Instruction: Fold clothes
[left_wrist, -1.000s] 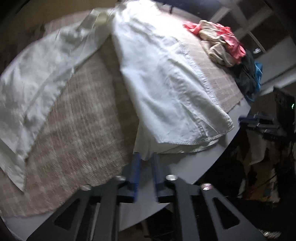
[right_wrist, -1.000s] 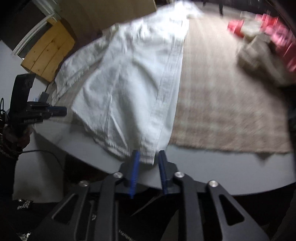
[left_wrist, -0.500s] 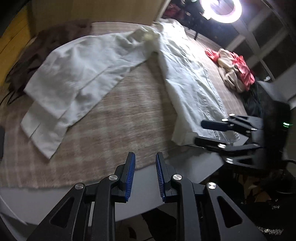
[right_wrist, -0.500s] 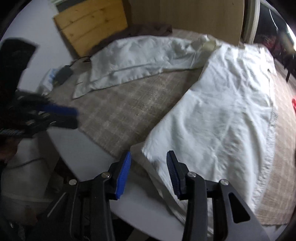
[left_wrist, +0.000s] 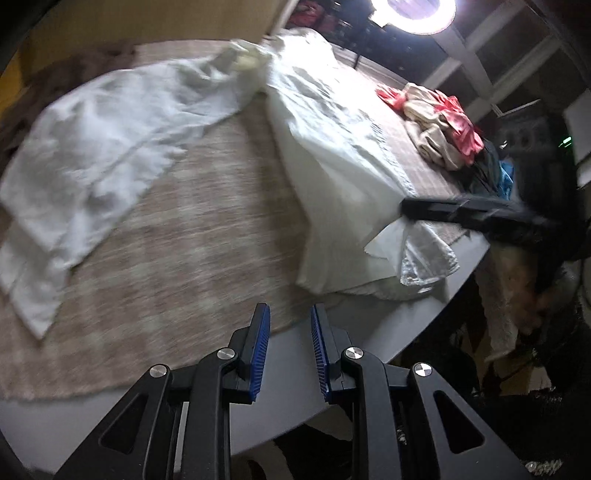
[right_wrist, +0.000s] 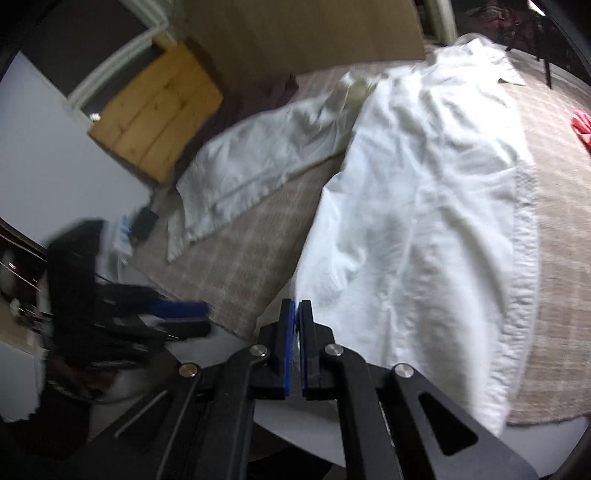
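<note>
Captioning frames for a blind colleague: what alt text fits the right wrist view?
The right hand-held gripper is shut on the near hem corner of a white shirt spread over a beige plaid cloth on a table. One sleeve lies out to the left, where the left hand-held gripper appears blurred.

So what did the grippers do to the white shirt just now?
The right hand-held gripper, open half a second ago, has shut on the white shirt at its near hem corner. The left hand-held gripper let go of the hem a second ago and stays open, off the cloth. The sleeve stays spread out.
</note>
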